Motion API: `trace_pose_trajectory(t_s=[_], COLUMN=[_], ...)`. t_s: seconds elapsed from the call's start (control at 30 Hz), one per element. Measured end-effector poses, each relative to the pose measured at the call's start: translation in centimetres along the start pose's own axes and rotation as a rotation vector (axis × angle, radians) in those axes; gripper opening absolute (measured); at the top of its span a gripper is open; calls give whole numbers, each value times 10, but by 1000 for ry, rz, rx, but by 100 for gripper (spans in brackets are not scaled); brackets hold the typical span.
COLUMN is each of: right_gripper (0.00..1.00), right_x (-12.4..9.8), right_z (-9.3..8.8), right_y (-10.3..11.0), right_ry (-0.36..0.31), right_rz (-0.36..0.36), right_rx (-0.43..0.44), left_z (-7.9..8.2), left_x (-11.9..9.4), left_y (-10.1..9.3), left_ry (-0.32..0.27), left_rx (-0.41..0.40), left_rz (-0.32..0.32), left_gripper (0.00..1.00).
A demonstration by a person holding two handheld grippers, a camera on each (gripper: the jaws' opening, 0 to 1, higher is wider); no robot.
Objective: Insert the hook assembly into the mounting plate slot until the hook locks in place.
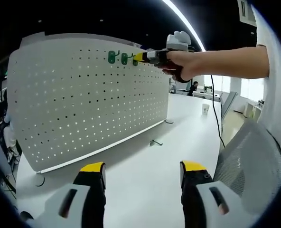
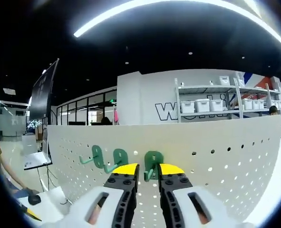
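A white pegboard stands upright on the white table. Three green hooks sit along its top rows: two free ones and a third at the tips of my right gripper, which a person's hand holds. In the right gripper view the same pegboard carries the hooks, and my right gripper is shut on the third green hook, pressed against the board. My left gripper hangs open over the table, nothing between its jaws.
A small loose metal hook lies on the table near the board's foot. A paper cup stands further back. A mesh chair back is at the right. Shelves with white bins rise behind the board.
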State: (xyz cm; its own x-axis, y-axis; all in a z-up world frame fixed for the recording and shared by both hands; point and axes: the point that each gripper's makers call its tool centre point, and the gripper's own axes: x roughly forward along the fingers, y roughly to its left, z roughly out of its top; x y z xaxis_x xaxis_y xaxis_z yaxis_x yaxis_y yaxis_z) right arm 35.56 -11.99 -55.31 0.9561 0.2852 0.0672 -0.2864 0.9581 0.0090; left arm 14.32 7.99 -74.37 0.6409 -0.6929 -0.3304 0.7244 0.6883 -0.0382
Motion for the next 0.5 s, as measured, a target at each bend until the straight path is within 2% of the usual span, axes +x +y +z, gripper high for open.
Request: trace_pose_trajectory(t_s=[0.13, 0.23, 0.4, 0.5], right_gripper=[23, 27, 36, 37], right_x=[-1, -5, -10, -12], right_z=[-2, -8, -5, -6], right_y=[-2, 1, 1, 0], right_ry=[1, 9, -16, -20], right_rz=[31, 71, 103, 113], right_rx=[2, 45, 41, 37], left_z=[1, 2, 1, 0], left_x=[1, 1, 2, 2], left_y=[1, 1, 1, 0], left_ry=[1, 2, 5, 7], left_rx=[3, 7, 4, 5], left_rz=[2, 0, -1, -4], left_gripper=[66, 66, 67, 67])
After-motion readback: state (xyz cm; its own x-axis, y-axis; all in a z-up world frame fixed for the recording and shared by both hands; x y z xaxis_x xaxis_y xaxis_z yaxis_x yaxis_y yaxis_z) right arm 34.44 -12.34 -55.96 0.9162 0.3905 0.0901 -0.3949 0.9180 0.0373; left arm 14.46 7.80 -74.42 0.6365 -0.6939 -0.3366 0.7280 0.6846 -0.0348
